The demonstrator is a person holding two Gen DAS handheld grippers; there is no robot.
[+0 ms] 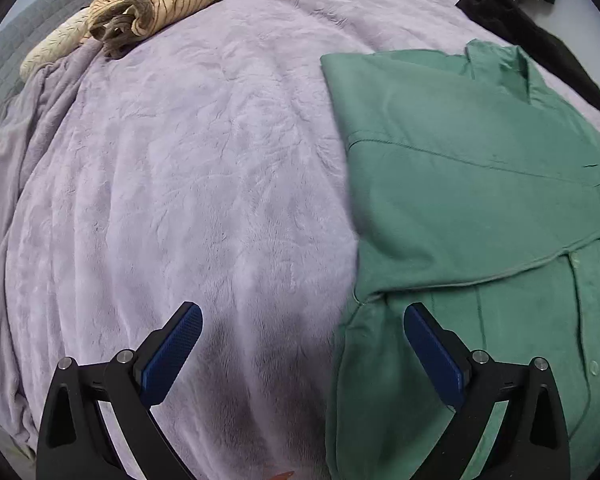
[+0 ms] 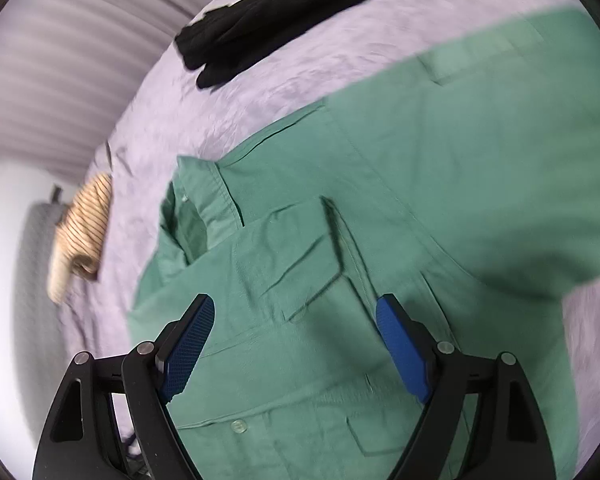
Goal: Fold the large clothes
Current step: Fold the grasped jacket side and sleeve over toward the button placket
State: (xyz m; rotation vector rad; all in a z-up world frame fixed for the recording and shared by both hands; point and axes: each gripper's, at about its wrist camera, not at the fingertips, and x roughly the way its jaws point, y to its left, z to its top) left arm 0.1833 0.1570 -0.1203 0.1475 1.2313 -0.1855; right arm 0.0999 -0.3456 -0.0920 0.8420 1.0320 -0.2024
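Jaws wide apart on left gripper [image 1: 302,344], nothing pinched, hovering over fuzzy lilac blanket [image 1: 180,168] right at near side edge of green button-up cotton shirt [image 1: 480,208]. My guess: lining up for next fold. Shirt lies flat on blanket, one side already folded in.

Right wrist view: right gripper [image 2: 296,340] also gaping, empty, poised above chest pocket [image 2: 316,256], collar beyond. Bit blurry.

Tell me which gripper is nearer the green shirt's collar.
Right. The right gripper hangs over the green shirt just below its collar; the left gripper straddles the shirt's side edge.
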